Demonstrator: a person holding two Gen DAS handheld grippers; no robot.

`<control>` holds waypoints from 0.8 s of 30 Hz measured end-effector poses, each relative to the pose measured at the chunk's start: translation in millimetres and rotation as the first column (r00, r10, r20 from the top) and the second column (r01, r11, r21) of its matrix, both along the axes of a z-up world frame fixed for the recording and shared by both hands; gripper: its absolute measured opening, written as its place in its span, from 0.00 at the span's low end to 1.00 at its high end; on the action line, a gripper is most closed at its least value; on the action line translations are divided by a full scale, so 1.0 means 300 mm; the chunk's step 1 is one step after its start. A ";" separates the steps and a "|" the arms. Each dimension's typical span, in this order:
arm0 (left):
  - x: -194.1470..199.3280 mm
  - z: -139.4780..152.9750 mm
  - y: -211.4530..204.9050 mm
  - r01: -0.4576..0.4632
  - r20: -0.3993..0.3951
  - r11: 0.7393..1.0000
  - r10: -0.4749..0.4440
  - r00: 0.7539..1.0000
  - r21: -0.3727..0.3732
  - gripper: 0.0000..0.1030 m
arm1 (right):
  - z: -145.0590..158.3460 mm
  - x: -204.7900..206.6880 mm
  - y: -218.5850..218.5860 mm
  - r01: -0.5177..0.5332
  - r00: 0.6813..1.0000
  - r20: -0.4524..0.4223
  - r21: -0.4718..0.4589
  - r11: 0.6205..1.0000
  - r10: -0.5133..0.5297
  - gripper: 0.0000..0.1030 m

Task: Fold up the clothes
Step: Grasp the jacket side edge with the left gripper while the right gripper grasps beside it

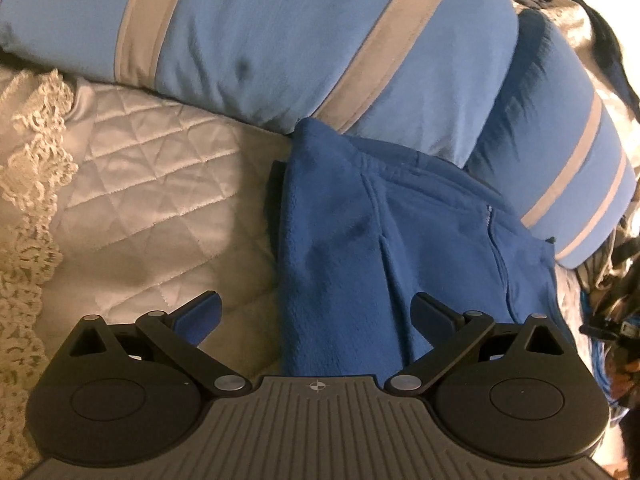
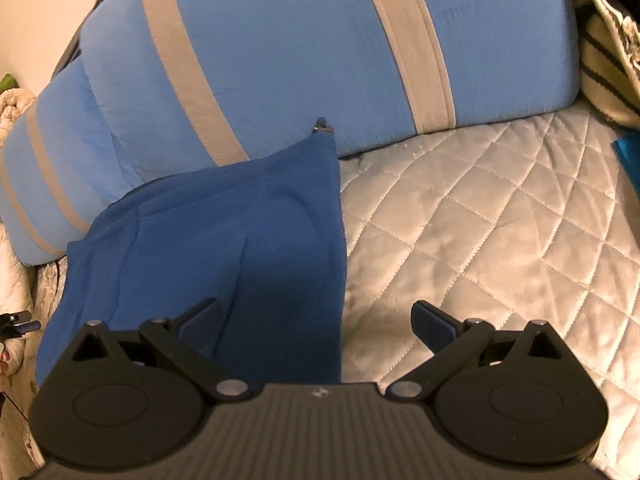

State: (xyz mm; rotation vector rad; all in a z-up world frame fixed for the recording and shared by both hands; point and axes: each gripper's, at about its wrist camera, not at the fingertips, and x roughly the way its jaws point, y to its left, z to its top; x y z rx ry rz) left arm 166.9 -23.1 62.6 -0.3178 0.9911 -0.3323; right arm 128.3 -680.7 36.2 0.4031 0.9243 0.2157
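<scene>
- Left wrist view: the quilted silver-grey bedspread (image 1: 152, 184) lies bare to the left of the garment, up to a cream lace border (image 1: 28, 216) along the left edge.
- The far side is closed off by a light blue pillow with grey stripes (image 1: 260, 40); a second, darker blue striped pillow (image 1: 560, 152) blocks the far right.
- The royal blue fleece garment (image 1: 360, 248) lies on the bedspread, folded into a tall narrow shape, its far corner touching the light blue pillow. A zipper (image 1: 490, 216) runs down its right part.
- The left gripper (image 1: 316, 316) hovers over the garment's near left edge, fingers spread wide and holding nothing; the left finger is over bare bedspread, the right finger over fleece.

- Right wrist view: open quilted bedspread (image 2: 480, 232) extends to the right of the garment, as far as a striped cream fabric (image 2: 604, 64) at the right edge.
- The light blue striped pillow (image 2: 300, 40) bounds the far side.
- The fleece garment (image 2: 240, 240) lies left of centre; its right edge runs straight, ending at a far corner with a metal zipper pull (image 2: 322, 126) against the pillow.
- The right gripper (image 2: 316, 316) straddles that right edge, fingers wide apart and empty; left finger over fleece, right finger over bedspread.
</scene>
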 end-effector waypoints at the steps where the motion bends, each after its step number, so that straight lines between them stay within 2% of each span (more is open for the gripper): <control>1: 0.009 -0.008 0.002 -0.002 -0.005 1.000 0.002 1.000 -0.007 1.00 | -0.007 0.009 0.001 -0.002 1.000 -0.003 0.003 1.000 0.002 0.99; 9: 0.079 -0.069 0.028 -0.017 -0.049 0.997 0.014 0.999 -0.078 1.00 | -0.073 0.082 -0.006 -0.016 0.999 -0.043 0.053 0.998 0.018 0.99; 16: 0.122 -0.134 0.045 -0.032 -0.091 0.994 0.022 0.996 -0.108 1.00 | -0.135 0.131 -0.033 -0.001 0.997 -0.078 0.123 0.992 0.010 0.99; 20: 0.138 -0.166 0.059 -0.024 -0.094 0.985 0.008 0.996 -0.173 1.00 | -0.151 0.146 -0.050 0.010 0.997 -0.074 0.179 0.984 0.004 0.99; 24: 0.153 -0.190 0.089 -0.033 -0.099 0.960 0.006 0.995 -0.278 1.00 | -0.168 0.166 -0.073 0.016 0.997 -0.079 0.258 0.966 0.005 0.99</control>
